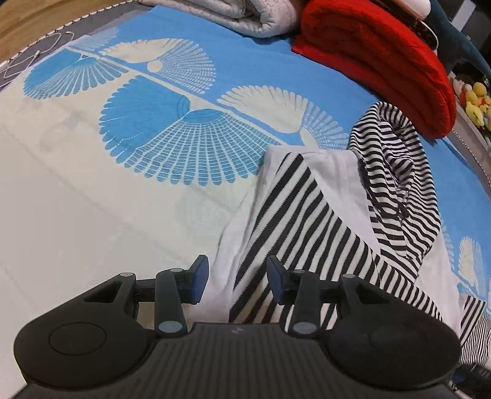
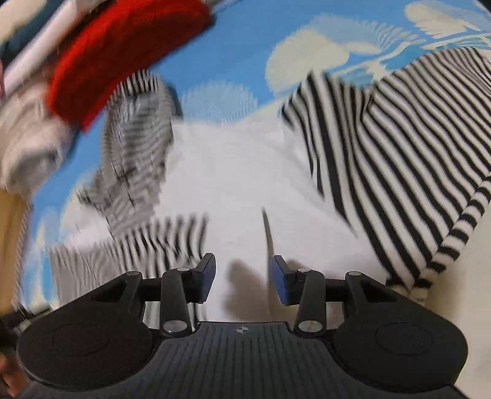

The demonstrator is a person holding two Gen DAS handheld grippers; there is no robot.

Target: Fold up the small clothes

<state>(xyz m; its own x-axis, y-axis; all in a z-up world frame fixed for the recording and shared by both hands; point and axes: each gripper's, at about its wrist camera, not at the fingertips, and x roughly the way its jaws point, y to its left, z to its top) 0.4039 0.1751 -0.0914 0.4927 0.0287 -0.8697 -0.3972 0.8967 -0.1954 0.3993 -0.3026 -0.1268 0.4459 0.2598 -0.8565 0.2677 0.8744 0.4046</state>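
A small black-and-white striped garment with white panels (image 1: 310, 214) lies crumpled on the blue and cream bedspread (image 1: 92, 190). Its striped hood or sleeve (image 1: 396, 184) is bunched up at the far right. My left gripper (image 1: 237, 282) is open and empty, hovering over the garment's near left edge. In the blurred right wrist view the same garment (image 2: 233, 184) fills the middle, with a striped sleeve (image 2: 399, 153) at right. My right gripper (image 2: 242, 279) is open and empty just above the white panel.
A folded red blanket (image 1: 377, 61) and a grey quilt (image 1: 245, 15) lie at the far edge of the bed. Yellow soft toys (image 1: 475, 101) sit beyond the right edge. The red blanket (image 2: 122, 55) also shows at upper left in the right wrist view.
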